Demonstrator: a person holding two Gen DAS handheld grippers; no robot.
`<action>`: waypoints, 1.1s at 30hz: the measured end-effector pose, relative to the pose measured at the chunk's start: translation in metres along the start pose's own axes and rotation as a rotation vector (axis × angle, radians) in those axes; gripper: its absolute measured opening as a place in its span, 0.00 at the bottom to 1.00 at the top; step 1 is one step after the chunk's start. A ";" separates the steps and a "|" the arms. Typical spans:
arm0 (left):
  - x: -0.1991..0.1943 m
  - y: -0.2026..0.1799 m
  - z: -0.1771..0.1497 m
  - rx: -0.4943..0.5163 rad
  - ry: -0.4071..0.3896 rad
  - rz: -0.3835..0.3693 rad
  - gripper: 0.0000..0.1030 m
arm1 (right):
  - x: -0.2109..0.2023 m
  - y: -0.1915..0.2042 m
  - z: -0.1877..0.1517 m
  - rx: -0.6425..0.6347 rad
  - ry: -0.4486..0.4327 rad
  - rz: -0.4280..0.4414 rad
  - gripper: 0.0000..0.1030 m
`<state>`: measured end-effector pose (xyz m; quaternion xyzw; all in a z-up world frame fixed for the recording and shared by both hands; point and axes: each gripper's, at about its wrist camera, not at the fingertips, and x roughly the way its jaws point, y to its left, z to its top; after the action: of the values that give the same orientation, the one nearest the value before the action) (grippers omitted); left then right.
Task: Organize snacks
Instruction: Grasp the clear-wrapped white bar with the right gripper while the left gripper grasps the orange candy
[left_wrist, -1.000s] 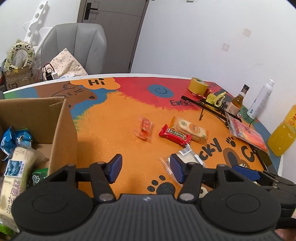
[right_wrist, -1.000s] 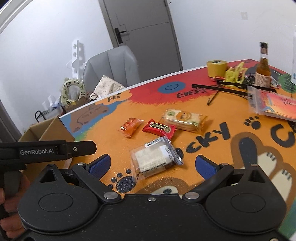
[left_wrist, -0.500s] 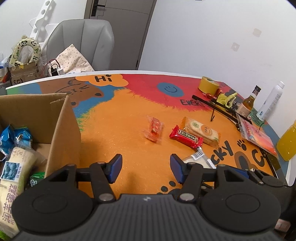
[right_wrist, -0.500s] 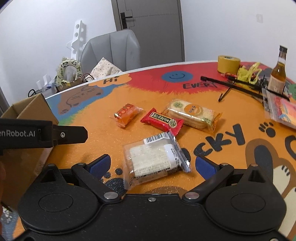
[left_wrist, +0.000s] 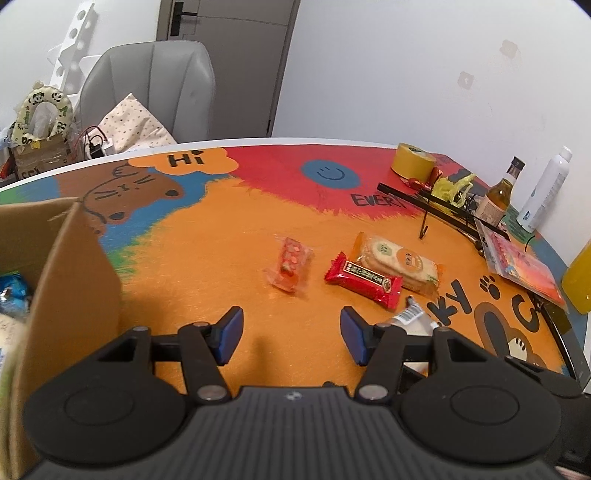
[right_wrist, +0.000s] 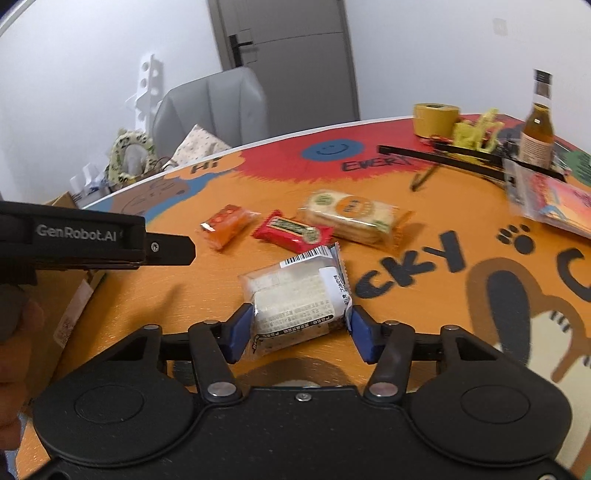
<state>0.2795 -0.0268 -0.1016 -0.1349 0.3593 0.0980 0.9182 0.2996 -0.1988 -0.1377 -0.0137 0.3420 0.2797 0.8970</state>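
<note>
My right gripper (right_wrist: 300, 334) has closed on the near end of a clear white cracker packet (right_wrist: 295, 295) lying on the table, its pads touching both sides. Beyond it lie a red bar (right_wrist: 291, 230), an orange candy pack (right_wrist: 225, 223) and a rice-cracker pack (right_wrist: 351, 216). My left gripper (left_wrist: 291, 338) is open and empty over the orange table, next to the cardboard box (left_wrist: 74, 266) that holds several snacks. The red bar (left_wrist: 364, 278), orange candy pack (left_wrist: 291, 264) and rice-cracker pack (left_wrist: 397, 260) lie ahead of it.
At the table's far right stand a yellow tape roll (left_wrist: 412, 160), a brown bottle (left_wrist: 496, 195), a white bottle (left_wrist: 543, 188), a black rack (left_wrist: 443, 206), a pink packet (left_wrist: 521, 267) and an orange juice bottle (left_wrist: 578, 280). A grey chair (left_wrist: 155, 92) stands behind the table.
My right gripper moved forward over the white packet and its jaws narrowed onto it. My left gripper drew back and rose slightly, staying open.
</note>
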 end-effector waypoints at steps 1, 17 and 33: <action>0.002 -0.002 0.000 0.001 0.000 0.000 0.56 | -0.001 -0.003 -0.001 0.009 -0.003 -0.007 0.52; 0.040 -0.020 0.006 0.026 -0.022 0.049 0.75 | -0.006 -0.045 0.000 0.161 -0.040 -0.114 0.56; 0.073 -0.022 0.010 0.062 -0.056 0.117 0.75 | 0.001 -0.045 0.000 0.128 -0.068 -0.154 0.72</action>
<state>0.3445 -0.0386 -0.1403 -0.0825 0.3434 0.1441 0.9244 0.3233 -0.2362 -0.1454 0.0268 0.3267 0.1876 0.9259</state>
